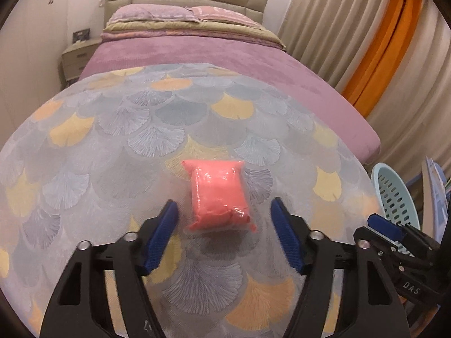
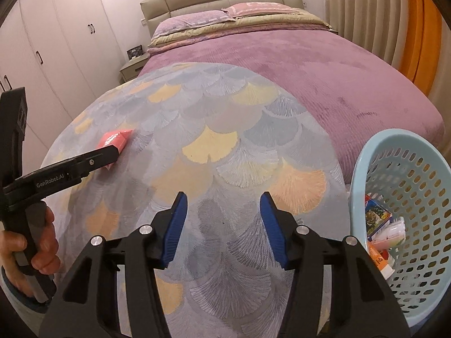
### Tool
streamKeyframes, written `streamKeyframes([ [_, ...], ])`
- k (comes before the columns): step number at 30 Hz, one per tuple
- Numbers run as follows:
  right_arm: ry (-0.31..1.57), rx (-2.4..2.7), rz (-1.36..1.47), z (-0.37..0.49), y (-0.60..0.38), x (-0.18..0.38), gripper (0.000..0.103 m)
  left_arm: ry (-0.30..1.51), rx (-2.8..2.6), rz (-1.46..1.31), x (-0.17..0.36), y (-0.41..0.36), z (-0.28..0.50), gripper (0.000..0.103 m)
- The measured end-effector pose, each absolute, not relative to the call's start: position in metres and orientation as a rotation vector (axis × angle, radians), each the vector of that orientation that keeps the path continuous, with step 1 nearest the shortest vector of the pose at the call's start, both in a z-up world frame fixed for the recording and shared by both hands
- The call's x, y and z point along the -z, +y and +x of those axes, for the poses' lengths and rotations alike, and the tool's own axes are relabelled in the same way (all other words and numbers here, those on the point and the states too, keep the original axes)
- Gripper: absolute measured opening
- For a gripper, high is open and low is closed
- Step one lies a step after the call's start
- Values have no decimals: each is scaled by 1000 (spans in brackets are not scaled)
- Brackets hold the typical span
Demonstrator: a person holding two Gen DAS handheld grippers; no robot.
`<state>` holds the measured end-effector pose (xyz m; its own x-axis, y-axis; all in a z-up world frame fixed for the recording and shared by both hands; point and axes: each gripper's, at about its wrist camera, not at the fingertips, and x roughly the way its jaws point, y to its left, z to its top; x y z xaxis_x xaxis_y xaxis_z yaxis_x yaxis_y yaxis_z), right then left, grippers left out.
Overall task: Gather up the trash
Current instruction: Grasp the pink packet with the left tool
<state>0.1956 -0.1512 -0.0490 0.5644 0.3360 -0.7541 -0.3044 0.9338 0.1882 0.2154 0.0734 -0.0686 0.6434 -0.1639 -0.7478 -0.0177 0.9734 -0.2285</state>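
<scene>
Pink packet lies on the fan-patterned cloth over the bed. Left gripper straddles it, jaws apart, pads apparently not touching. Right gripper over bare cloth, jaws apart, empty. Blue basket at bed edge holds wrappers, probably trash.

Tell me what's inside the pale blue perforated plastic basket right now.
The pale blue perforated plastic basket holds a printed carton, a pink-white wrapper and an orange-labelled item. Its wall hides anything deeper.
</scene>
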Motion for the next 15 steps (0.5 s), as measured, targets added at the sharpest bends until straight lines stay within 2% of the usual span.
streamKeyframes([
  [3, 892, -378, 39, 196, -151, 51, 50, 867, 79, -194, 69, 69, 216, 44],
  [15, 864, -400, 32, 189, -157, 44, 46, 814, 158, -225, 55, 57, 207, 40],
])
